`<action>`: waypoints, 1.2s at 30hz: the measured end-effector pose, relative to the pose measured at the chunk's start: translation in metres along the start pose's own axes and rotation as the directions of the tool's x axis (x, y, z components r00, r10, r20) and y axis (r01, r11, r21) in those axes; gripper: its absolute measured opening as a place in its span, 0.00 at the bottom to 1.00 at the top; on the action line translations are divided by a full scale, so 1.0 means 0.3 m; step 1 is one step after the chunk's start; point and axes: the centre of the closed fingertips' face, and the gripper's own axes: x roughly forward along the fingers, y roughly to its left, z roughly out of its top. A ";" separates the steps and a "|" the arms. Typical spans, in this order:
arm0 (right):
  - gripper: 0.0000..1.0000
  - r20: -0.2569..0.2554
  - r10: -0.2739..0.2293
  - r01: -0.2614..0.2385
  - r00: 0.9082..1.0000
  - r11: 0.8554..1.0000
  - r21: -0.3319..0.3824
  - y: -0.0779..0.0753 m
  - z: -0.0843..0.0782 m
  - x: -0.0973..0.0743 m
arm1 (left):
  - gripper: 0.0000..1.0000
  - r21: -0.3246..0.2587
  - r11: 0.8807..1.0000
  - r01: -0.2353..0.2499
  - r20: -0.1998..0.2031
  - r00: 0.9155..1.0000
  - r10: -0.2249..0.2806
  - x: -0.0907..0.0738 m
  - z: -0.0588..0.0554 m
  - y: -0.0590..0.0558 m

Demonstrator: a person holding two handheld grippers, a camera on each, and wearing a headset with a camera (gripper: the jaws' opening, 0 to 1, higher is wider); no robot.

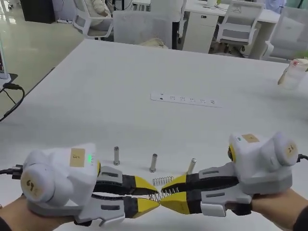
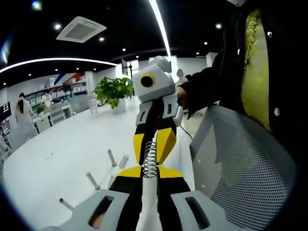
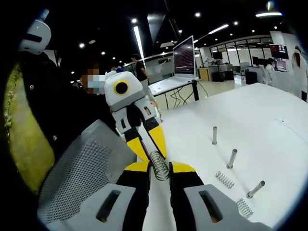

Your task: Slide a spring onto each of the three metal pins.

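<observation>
Three bare metal pins (image 1: 116,155) (image 1: 153,162) (image 1: 191,166) stand upright in a row on the white table (image 1: 120,96). Just in front of them my left gripper (image 1: 153,194) and right gripper (image 1: 163,196) meet tip to tip. One spring (image 1: 166,193) runs between them, its ends inside both sets of yellow jaws. In the left gripper view this spring (image 2: 150,159) reaches from my jaws into the right gripper (image 2: 153,144). The right gripper view has the spring (image 3: 159,166) between its own jaws. Two loose springs (image 3: 224,179) (image 3: 244,208) lie beside the pins (image 3: 232,158).
A white power strip (image 1: 185,100) lies mid-table beyond the pins. A clear plastic cup (image 1: 293,72) stands at the far right edge. Office chairs (image 1: 233,24) line the far side. A mesh chair back (image 2: 240,163) is close behind me.
</observation>
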 end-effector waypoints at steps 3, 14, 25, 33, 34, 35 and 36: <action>0.11 -0.010 0.006 -0.006 1.000 1.000 0.013 0.002 -0.002 -0.001 | 0.03 -0.002 1.000 -0.001 -0.002 1.000 0.001 0.001 -0.002 0.000; 0.09 -0.120 -0.002 0.000 0.993 1.000 -0.021 0.007 0.004 0.005 | 0.03 0.002 1.000 -0.003 -0.010 1.000 0.003 0.006 -0.008 0.004; 0.08 -0.342 -0.049 0.005 0.939 0.992 -0.129 0.004 0.021 0.016 | 0.02 0.002 1.000 -0.016 -0.013 1.000 0.016 0.015 -0.011 0.013; 0.08 -0.485 -0.072 -0.031 0.871 0.979 -0.201 0.010 0.032 0.021 | 0.02 0.003 1.000 -0.015 -0.005 1.000 0.015 0.023 -0.005 0.014; 0.08 -0.495 -0.072 -0.040 0.866 0.977 -0.211 0.010 0.033 0.021 | 0.02 0.002 1.000 -0.015 -0.001 1.000 0.015 0.023 -0.003 0.015; 0.08 -0.505 -0.074 -0.042 0.860 0.976 -0.214 0.009 0.036 0.021 | 0.02 0.002 1.000 -0.016 0.002 1.000 0.016 0.024 -0.002 0.016; 0.08 -0.520 -0.076 -0.044 0.851 0.976 -0.215 0.007 0.038 0.020 | 0.02 0.002 1.000 -0.018 0.007 1.000 0.018 0.024 0.001 0.018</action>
